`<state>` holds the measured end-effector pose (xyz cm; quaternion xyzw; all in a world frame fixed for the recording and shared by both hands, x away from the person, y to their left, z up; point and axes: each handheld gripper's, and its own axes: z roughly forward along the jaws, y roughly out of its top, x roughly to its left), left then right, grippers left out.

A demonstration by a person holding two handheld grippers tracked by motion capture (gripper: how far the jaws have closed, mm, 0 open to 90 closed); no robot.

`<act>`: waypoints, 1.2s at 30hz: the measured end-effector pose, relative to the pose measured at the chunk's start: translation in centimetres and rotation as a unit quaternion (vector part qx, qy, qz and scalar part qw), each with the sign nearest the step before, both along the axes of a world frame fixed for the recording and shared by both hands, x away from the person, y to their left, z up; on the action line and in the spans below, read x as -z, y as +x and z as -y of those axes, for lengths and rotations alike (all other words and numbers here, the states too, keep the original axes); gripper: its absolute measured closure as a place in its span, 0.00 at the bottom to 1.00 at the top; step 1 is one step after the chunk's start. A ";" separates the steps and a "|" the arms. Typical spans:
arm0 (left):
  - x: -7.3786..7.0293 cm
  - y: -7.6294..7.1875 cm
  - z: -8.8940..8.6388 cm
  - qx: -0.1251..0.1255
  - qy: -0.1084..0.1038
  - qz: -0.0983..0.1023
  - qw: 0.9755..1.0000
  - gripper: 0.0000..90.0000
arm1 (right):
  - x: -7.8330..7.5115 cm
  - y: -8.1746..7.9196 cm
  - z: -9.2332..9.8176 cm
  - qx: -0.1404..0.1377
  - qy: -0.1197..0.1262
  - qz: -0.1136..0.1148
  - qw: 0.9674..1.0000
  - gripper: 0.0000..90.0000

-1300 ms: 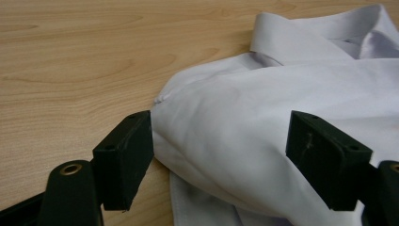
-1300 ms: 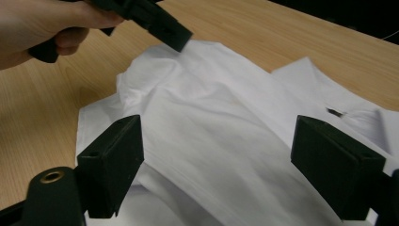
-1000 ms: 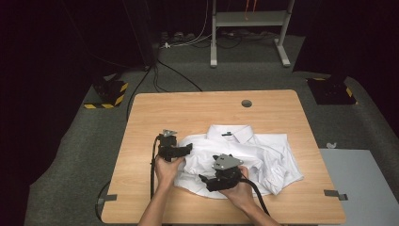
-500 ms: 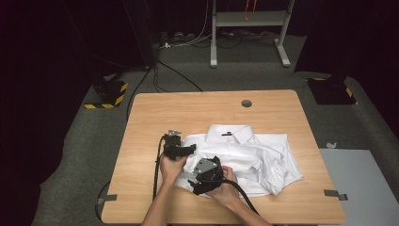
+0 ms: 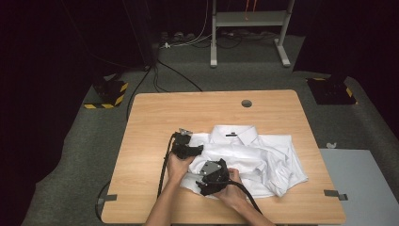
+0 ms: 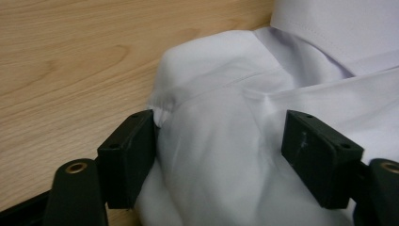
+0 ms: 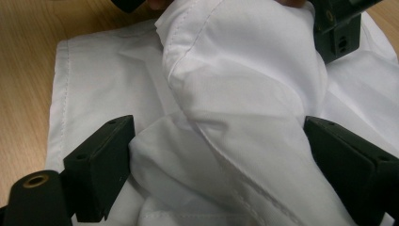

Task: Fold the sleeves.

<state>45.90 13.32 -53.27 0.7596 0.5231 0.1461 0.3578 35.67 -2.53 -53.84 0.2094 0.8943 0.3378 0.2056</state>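
Note:
A white collared shirt lies crumpled on the wooden table. My left gripper is at the shirt's left edge. In the left gripper view its jaws straddle a rounded bulge of shirt and have just been closing; the fabric sits between them unpinched. My right gripper is low over the shirt's near-left part. Its wide jaws stand on either side of a raised fold of shirt. One black jaw of the left gripper shows at that view's upper right.
A round cable hole sits near the table's far edge. Tape tabs mark the near corners. A grey panel lies right of the table. On the floor behind are a metal stand, cables and striped blocks.
The right gripper has moved left and lower onto the shirt's near-left part. The left gripper has shifted slightly right, over the shirt's left edge.

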 end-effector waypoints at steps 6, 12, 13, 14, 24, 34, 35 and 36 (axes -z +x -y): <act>0.0 -0.4 1.9 0.011 0.004 0.005 1.000 0.37 | 0.0 -0.5 1.9 0.012 0.004 -0.001 1.000 0.17; -0.1 -0.7 4.1 0.022 0.026 0.011 0.999 0.46 | 0.1 -0.7 3.7 0.023 0.011 -0.005 1.000 0.20; -0.1 -0.7 4.2 0.023 0.026 0.013 0.999 0.48 | 0.1 -0.7 4.0 0.026 0.013 -0.008 1.000 0.21; -0.1 -0.6 4.4 0.022 0.027 0.013 0.999 0.50 | 0.0 -0.7 4.2 0.027 0.014 -0.009 0.999 0.22; -0.1 -0.5 5.2 0.024 0.013 0.010 1.000 0.73 | -0.2 -0.5 5.5 0.041 0.011 -0.010 0.999 0.41; -0.1 0.0 5.2 0.047 -0.022 -0.013 0.999 0.88 | -0.3 -0.5 6.2 0.057 -0.015 0.013 0.998 0.77; 0.0 0.0 5.1 0.050 -0.027 -0.014 0.998 0.88 | -0.2 -0.5 6.4 0.056 -0.017 0.016 0.998 0.79; 0.0 0.0 5.1 0.051 -0.032 -0.015 0.998 0.88 | -0.2 -0.6 6.5 0.057 -0.016 0.018 0.998 0.81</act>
